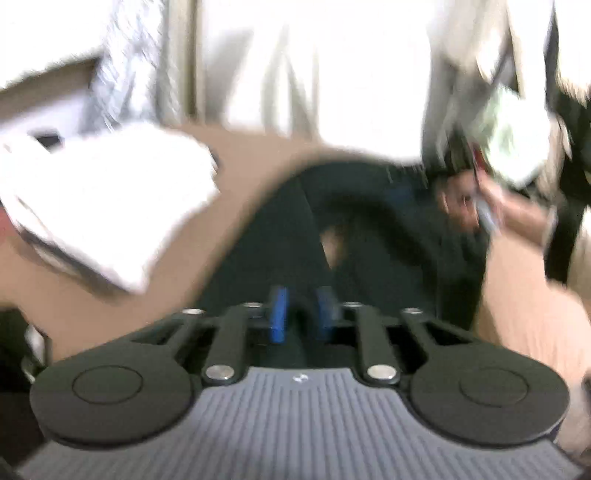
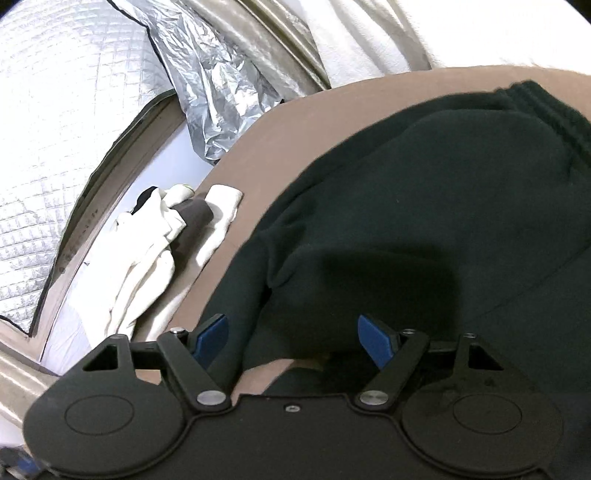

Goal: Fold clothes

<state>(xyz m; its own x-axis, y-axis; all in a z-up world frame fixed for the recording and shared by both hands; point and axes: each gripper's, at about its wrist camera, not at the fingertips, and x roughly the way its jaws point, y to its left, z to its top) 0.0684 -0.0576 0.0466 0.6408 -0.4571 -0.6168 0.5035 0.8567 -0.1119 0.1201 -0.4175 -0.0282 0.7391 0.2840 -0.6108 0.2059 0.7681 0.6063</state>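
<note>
A black garment (image 2: 424, 229) lies spread on a brown table (image 2: 280, 122). It also shows in the blurred left wrist view (image 1: 369, 240). My left gripper (image 1: 301, 314) has its blue pads close together with a fold of the black cloth between them. My right gripper (image 2: 293, 341) is open, its blue pads wide apart, just above the near edge of the garment, holding nothing. In the left wrist view the right gripper's hand (image 1: 480, 206) shows at the garment's far right.
A stack of white folded clothes (image 1: 103, 199) lies on the table at the left. White and grey clothes (image 2: 159, 251) lie beside the table's left edge. Silver quilted foil (image 2: 55, 110) and a white curtain (image 2: 406, 33) hang behind.
</note>
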